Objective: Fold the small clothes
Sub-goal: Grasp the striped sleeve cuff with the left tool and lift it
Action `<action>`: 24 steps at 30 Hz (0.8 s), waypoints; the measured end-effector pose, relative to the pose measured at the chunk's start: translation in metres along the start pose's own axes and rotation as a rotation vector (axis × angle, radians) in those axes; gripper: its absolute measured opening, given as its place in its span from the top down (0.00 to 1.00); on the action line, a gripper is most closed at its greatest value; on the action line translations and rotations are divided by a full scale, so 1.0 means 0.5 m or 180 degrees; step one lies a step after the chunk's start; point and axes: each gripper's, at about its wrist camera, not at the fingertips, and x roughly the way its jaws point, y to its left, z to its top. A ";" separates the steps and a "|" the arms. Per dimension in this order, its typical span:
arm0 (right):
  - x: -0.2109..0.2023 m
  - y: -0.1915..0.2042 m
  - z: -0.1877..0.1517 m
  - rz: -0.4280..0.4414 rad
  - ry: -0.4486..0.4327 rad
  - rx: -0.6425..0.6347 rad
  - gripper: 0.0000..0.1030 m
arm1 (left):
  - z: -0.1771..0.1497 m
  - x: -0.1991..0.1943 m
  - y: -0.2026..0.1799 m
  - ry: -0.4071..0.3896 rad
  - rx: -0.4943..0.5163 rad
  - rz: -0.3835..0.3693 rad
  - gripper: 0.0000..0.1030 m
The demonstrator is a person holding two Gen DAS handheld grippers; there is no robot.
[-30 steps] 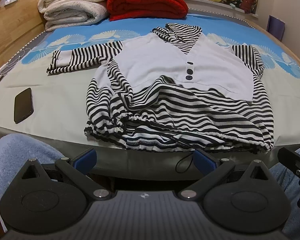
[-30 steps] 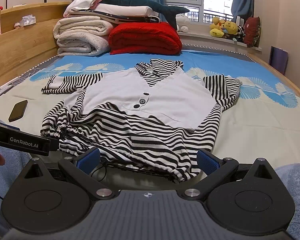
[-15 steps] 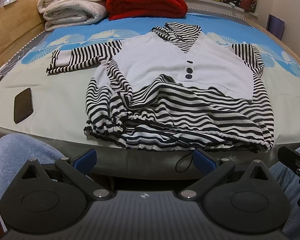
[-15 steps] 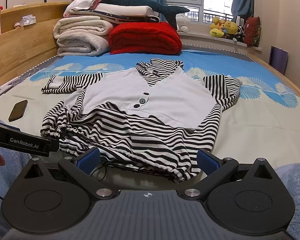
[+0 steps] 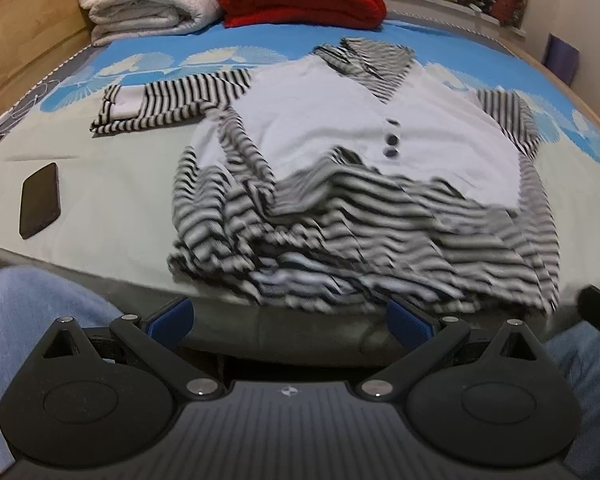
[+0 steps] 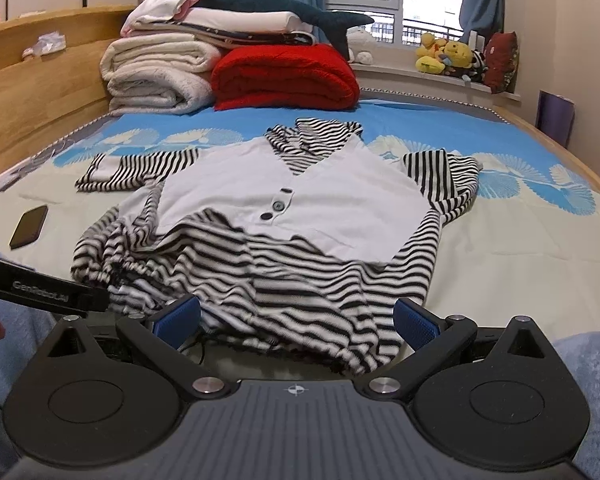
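While both claws hang w/ jaws spread wide, nothing is gripped.
Left claw and right claw sit at the near bed edge, just short of the hem; striped top lies spread front-up mid-bed, hem bunched; phone to its left, apart; red blanket far behind.

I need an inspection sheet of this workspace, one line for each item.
Surface: bed, pale and blue cover.
Job's things: striped top lying flat, unfolded, hem bunched at the near edge.
Clutter: phone left of the top.
Grippers: left gripper and right gripper, jaws wide apart, holding nothing, short of the hem.
Cables: thin dark cord below the hem.
Surroundings: red blanket, white blankets, plush toys by the window.
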 end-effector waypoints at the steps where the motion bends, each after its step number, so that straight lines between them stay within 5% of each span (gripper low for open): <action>1: 0.008 -0.008 0.007 -0.0019 -0.0010 0.0043 0.01 | 0.017 0.007 0.016 -0.0024 -0.0065 0.0029 0.00; 7: 0.084 -0.079 0.061 -0.0117 -0.0016 0.0421 0.01 | 0.172 0.081 0.159 -0.0451 -0.0606 0.0492 0.00; 14: 0.219 -0.179 0.172 -0.0336 -0.0351 0.0716 0.01 | 0.378 0.307 0.373 -0.0440 -0.1499 0.1129 0.00; 18: 0.335 -0.240 0.236 -0.0265 -0.0453 0.0989 0.01 | 0.477 0.429 0.428 -0.0353 -0.1342 0.1067 0.00; 21: 0.419 -0.274 0.257 -0.0208 -0.0426 0.1171 0.01 | 0.523 0.517 0.437 -0.0383 -0.1016 0.1287 0.00; 24: 0.482 -0.308 0.254 -0.0255 -0.0216 0.1489 0.01 | 0.546 0.616 0.459 -0.0157 -0.0923 0.1409 0.01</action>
